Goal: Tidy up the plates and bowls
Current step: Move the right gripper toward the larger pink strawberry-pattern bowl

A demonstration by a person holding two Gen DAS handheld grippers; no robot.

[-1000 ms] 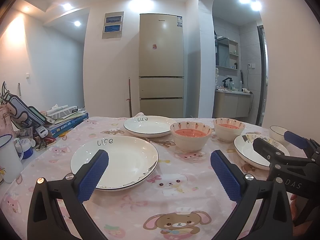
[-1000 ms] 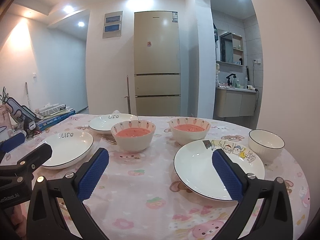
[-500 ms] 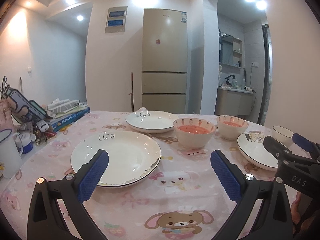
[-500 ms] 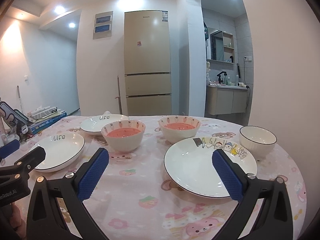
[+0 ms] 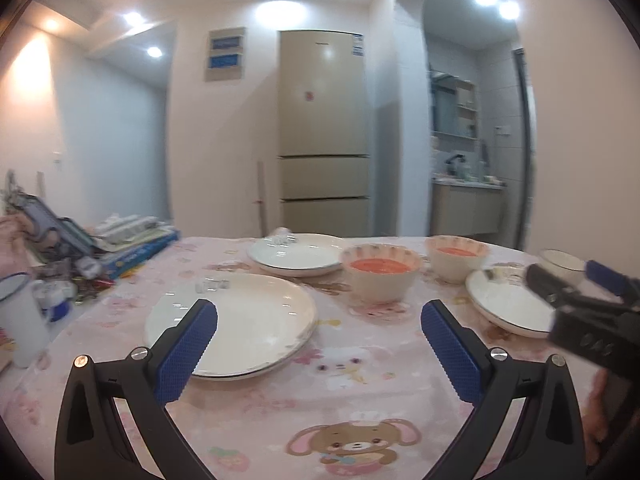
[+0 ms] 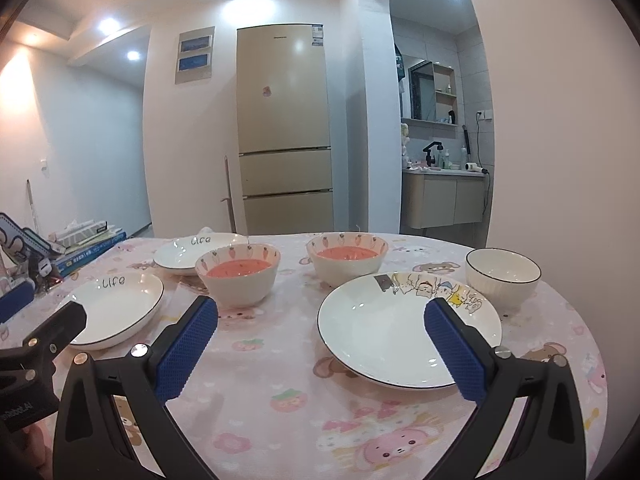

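On the pink cartoon tablecloth a white "life" plate (image 5: 236,320) (image 6: 116,304) lies front left, a second "life" plate (image 5: 296,256) (image 6: 188,250) behind it. Two carrot-rimmed bowls with red insides (image 5: 380,276) (image 5: 456,258) (image 6: 240,274) (image 6: 347,258) stand mid-table. A cartoon-print plate (image 6: 400,332) (image 5: 504,304) and a small white bowl (image 6: 502,276) (image 5: 560,262) are on the right. My left gripper (image 5: 318,344) is open and empty, above the near table beside the front plate. My right gripper (image 6: 320,344) is open and empty, its right finger over the cartoon plate.
Books and boxes (image 5: 132,240), a white enamel mug (image 5: 20,316) and small clutter (image 5: 72,280) crowd the table's left edge. A beige fridge (image 6: 284,128) stands behind the table. A washroom cabinet (image 6: 440,196) shows through the arch at right.
Both grippers have shifted a little with the view tilting upward; the left view is now motion-blurred. Both jaws stay open and nothing on the table has moved.
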